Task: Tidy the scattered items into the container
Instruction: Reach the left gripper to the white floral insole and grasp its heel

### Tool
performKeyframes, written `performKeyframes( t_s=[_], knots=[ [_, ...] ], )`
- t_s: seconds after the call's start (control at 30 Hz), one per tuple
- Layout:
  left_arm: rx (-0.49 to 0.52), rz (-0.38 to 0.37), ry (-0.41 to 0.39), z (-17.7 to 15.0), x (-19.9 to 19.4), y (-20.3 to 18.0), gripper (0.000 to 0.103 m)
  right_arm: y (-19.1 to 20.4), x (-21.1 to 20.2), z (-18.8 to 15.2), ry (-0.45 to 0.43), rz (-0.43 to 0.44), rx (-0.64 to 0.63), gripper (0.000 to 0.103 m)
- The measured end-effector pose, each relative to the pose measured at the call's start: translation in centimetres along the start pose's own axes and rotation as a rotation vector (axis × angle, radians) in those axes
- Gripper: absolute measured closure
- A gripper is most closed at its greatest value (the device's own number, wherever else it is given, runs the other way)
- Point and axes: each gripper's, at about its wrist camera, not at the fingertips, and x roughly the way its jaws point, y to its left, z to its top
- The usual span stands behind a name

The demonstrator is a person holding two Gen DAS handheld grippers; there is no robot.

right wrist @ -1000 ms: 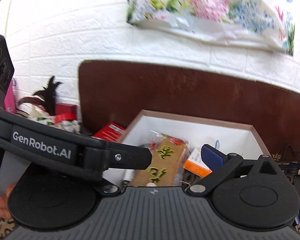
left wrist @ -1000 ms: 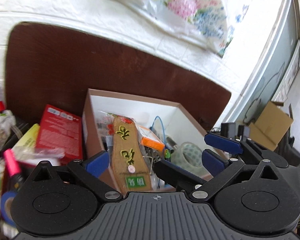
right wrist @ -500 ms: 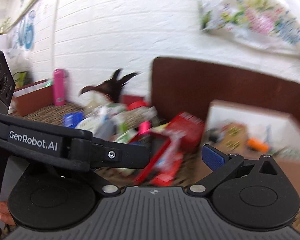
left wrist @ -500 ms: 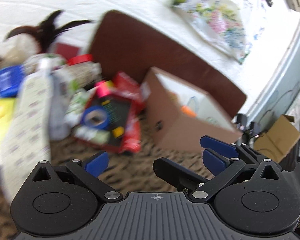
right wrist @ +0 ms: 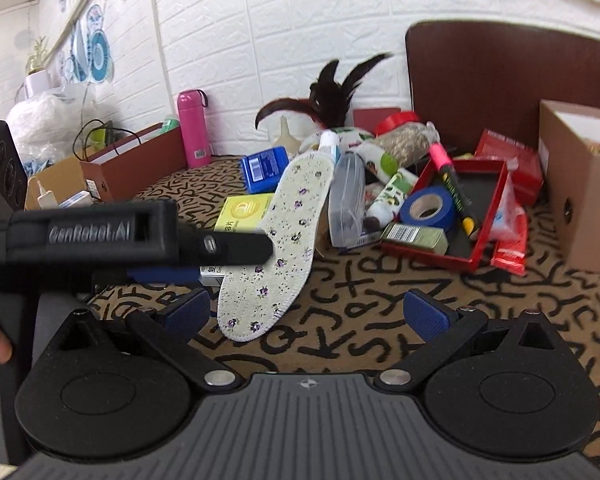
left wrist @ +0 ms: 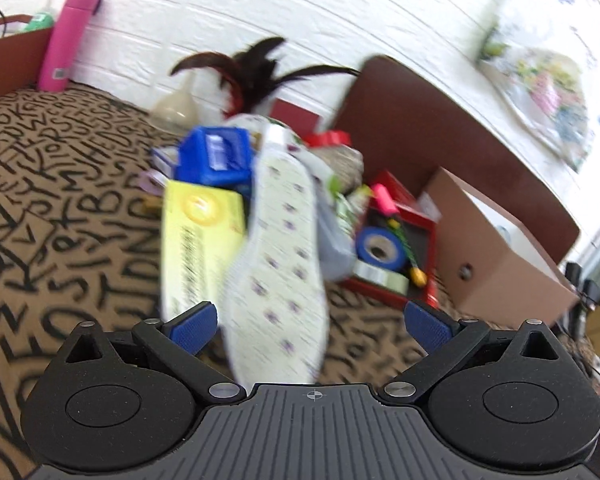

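Observation:
A floral shoe insole point(right wrist: 278, 240) lies on the letter-patterned cloth, leaning on a pile of items; it also shows in the left wrist view point(left wrist: 278, 264). My left gripper point(left wrist: 310, 326) is open and empty just above the insole's near end; it shows from the side in the right wrist view point(right wrist: 204, 256). My right gripper point(right wrist: 308, 314) is open and empty, a little short of the insole. The cardboard box container point(right wrist: 580, 184) stands at the right, also in the left wrist view point(left wrist: 496, 252).
The pile holds a yellow box point(right wrist: 244, 210), a blue box point(right wrist: 265, 168), a blue tape roll point(right wrist: 428, 208) in a red tray point(right wrist: 484, 216), a pink marker point(right wrist: 440, 156) and a feather piece point(right wrist: 332, 96). A pink bottle point(right wrist: 192, 128) stands by the brick wall.
Both grippers swung left from over the box to the scattered pile. The left gripper now hovers over the insole. Both stayed open.

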Motion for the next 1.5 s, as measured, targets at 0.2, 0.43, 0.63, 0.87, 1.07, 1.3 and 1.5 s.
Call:
performKeyframes(
  t_s=[0.2,0.43,0.63,0.87,1.07,1.3,1.5],
  knots=[
    [0.002,-0.039,0.034,1.8,2.8,1.8,0.006,-0.2,3.2,0.3,0.045,0.022,0.064,0.003],
    [0.073,-0.085,0.041,2.7,4.7,1.9,0.01,0.0,6.8,1.0,0.093,0.072,0.085,0.012],
    [0.113,-0.129,0.076,2.9,5.8,1.4,0.018,0.1,8.8,1.5,0.113,0.093,0.103,0.019],
    [0.089,-0.169,0.176,1.2,5.2,0.4,0.02,-1.3,8.2,1.0,0.151,0.088,0.178,0.046],
    [0.033,-0.251,0.291,-3.1,4.5,-1.5,0.019,-2.4,2.8,-1.2,0.181,0.077,0.17,0.06],
    [0.008,-0.243,0.259,-4.6,3.8,-2.4,0.016,-1.6,-1.5,-4.4,0.206,0.07,0.103,0.06],
    [-0.075,-0.232,0.251,-3.4,4.7,-1.3,0.016,-2.6,-0.2,-2.8,0.176,0.022,0.115,0.05]
  ],
)
